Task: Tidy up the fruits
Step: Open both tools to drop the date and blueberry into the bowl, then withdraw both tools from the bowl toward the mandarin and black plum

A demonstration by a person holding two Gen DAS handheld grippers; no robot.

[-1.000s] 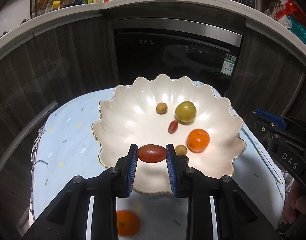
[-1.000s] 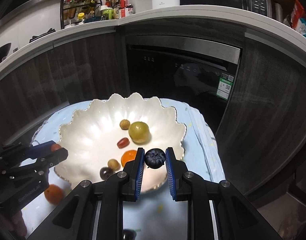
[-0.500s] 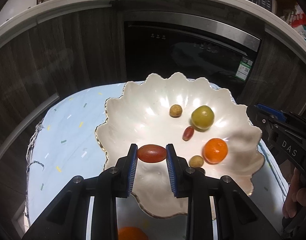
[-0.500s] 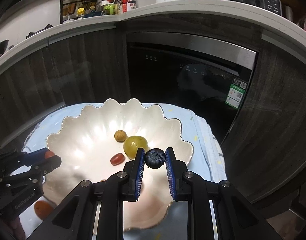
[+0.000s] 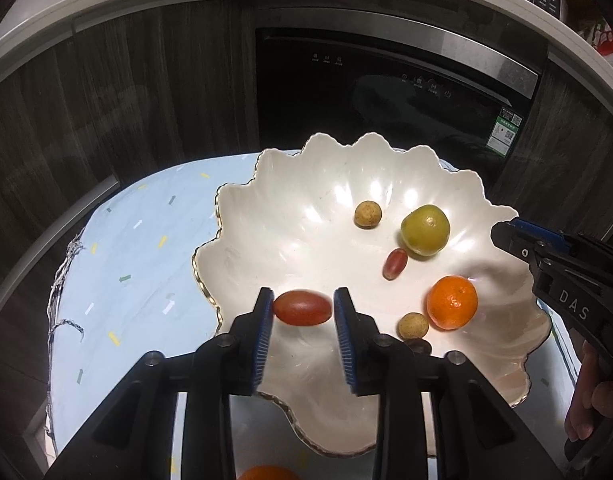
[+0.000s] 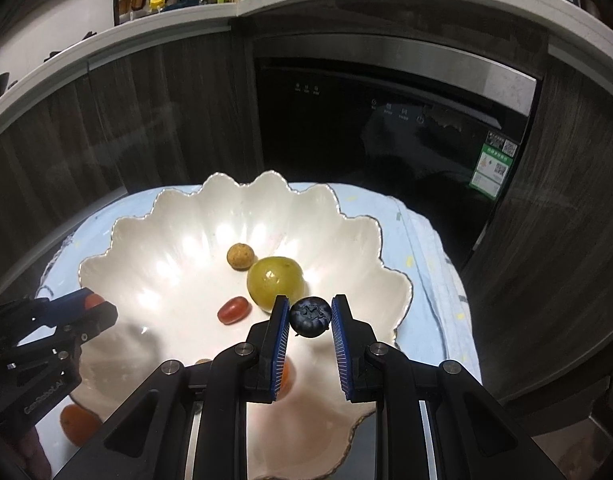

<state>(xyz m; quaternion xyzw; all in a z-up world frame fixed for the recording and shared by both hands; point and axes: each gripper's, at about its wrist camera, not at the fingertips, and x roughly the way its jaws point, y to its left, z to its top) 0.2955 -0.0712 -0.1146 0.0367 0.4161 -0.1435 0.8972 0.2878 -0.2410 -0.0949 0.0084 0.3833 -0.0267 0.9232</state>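
1. Scalloped white bowl [image 5: 266, 216] holds a green fruit [image 5: 425, 230] at 2 o'clock and a tangerine [image 5: 452, 302] at 4.
2. Left tool [image 5: 303, 308], jaws just opening, has a gap beside the red grape tomato [image 5: 302, 308] over the bowl.
3. Right tool [image 6: 310, 317] pinches a blueberry [image 6: 310, 317] above the bowl.

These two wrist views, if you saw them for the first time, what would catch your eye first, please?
The white scalloped bowl fills the middle of both views, with a green fruit and an orange one inside. Over it, the left gripper has just been opening around a red oval fruit, and the right gripper pinches a dark blueberry.
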